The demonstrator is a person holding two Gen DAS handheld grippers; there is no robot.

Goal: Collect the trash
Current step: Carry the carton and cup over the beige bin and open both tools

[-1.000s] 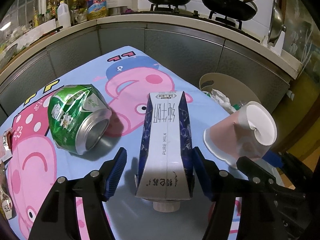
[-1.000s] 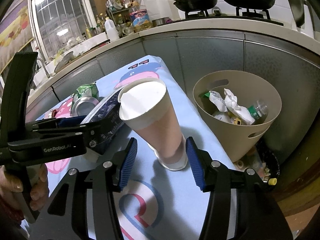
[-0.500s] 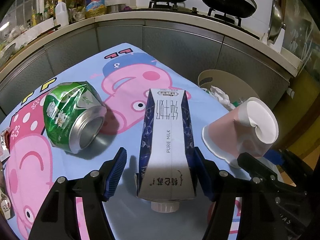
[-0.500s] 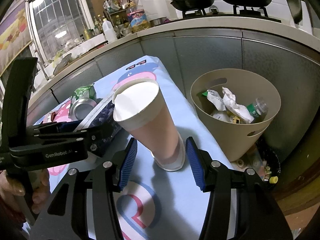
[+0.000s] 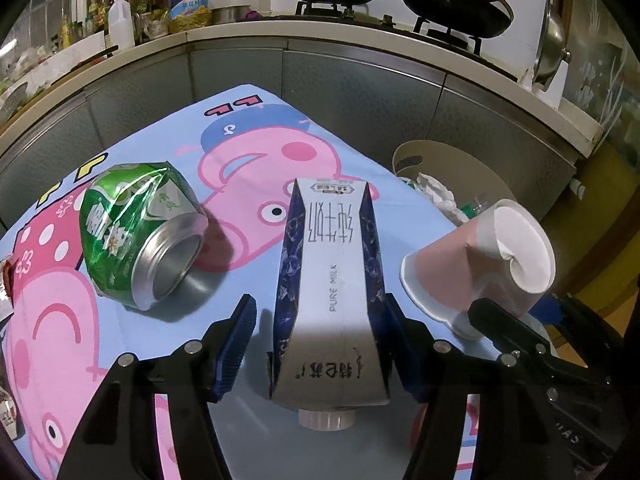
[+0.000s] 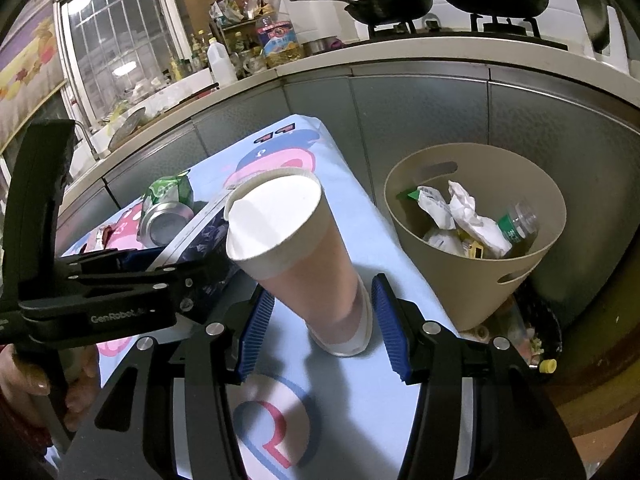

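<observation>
1. Trash lies on the cartoon tablecloth (image 5: 248, 128) in the left wrist view: a milk carton (image 5: 332, 300) flat on its side with its cap toward the camera, a crushed green can (image 5: 136, 236) to its left, and a pink paper cup (image 5: 480, 264) to its right.
2. The left gripper (image 5: 320, 344) straddles the carton. Its jaws have just been closing – the right pad looks to be against the carton's side, while a clear gap shows between the left pad and the carton, so it is not yet clamped.
3. Past the table's far right edge stands a beige bin (image 5: 436, 160); crumpled paper shows inside it. Pans sit on the stove behind.
4. In the right wrist view the cup (image 6: 296, 252) stands on its narrow end, leaning toward the camera, its dented rim uppermost.
5. The right gripper (image 6: 320, 320) has its blue pads on either side of the cup's base – I cannot tell whether they press on it or stand just clear.
6. The bin (image 6: 476, 292) sits on the floor just beside the table, holding paper wads and a plastic bottle.
7. At left the other gripper (image 6: 132, 276) reaches over the carton (image 6: 200, 236), with the can (image 6: 168, 208) behind, and a hand (image 6: 44, 384) grips its handle.
</observation>
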